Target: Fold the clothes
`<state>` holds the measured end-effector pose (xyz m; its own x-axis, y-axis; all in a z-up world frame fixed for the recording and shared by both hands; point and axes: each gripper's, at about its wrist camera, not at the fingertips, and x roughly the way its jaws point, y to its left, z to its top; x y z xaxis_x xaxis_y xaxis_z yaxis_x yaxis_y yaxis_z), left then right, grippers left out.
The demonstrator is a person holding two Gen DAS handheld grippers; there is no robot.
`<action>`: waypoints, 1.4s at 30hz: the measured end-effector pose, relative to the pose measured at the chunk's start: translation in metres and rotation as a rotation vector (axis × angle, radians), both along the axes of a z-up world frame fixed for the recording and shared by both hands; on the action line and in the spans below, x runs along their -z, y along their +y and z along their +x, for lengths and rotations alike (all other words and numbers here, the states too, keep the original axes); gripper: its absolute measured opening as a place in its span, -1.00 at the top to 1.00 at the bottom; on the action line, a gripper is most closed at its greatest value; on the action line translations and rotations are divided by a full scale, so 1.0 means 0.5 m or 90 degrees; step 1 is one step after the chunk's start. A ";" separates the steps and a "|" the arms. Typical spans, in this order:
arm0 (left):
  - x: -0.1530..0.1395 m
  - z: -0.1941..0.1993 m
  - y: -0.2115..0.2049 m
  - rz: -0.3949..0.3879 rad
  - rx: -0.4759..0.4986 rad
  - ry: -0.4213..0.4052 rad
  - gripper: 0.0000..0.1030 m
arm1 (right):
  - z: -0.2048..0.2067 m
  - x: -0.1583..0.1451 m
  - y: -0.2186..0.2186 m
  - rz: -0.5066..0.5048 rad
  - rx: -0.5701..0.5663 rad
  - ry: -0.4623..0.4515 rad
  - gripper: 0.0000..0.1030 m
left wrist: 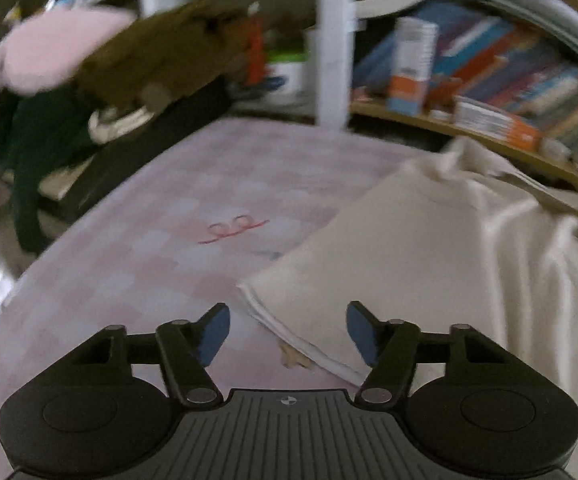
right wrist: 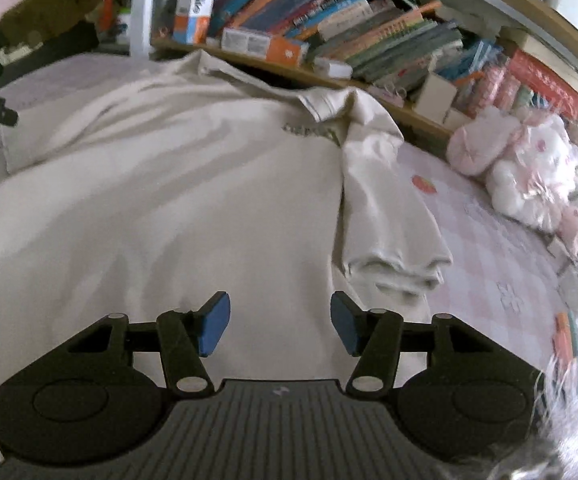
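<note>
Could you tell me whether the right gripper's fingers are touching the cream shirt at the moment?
Cannot tell. In the right wrist view the right gripper is open with the cream shirt filling the gap between its pads, but the angle does not show contact or clearance.

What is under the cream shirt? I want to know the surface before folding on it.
The cream shirt lies spread on a pink checked bedsheet, which shows beside it in both views. Anything directly beneath the shirt is covered and cannot be seen.

cream shirt [right wrist: 169, 184], pink checked bedsheet [left wrist: 169, 216], blue-padded fingers [right wrist: 213, 324]
</note>
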<state>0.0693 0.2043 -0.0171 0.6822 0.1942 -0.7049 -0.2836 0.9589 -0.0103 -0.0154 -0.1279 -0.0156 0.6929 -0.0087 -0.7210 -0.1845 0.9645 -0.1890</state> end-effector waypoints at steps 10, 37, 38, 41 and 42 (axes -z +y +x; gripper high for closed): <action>0.019 0.072 0.077 -0.052 -0.003 -0.020 0.87 | -0.014 0.012 -0.012 0.026 0.051 0.054 0.03; -0.028 0.090 0.203 0.038 0.097 -0.058 0.06 | -0.028 -0.009 0.057 0.028 0.075 0.082 -0.07; -0.025 0.049 0.185 0.036 0.108 -0.054 0.00 | -0.031 -0.012 0.044 0.028 0.081 0.079 -0.07; -0.016 -0.074 0.132 0.034 0.141 -0.040 -0.07 | -0.045 -0.021 0.002 0.023 0.092 0.070 -0.07; -0.010 -0.112 0.121 0.033 0.139 -0.031 -0.07 | -0.053 -0.023 -0.013 0.020 0.092 0.067 -0.07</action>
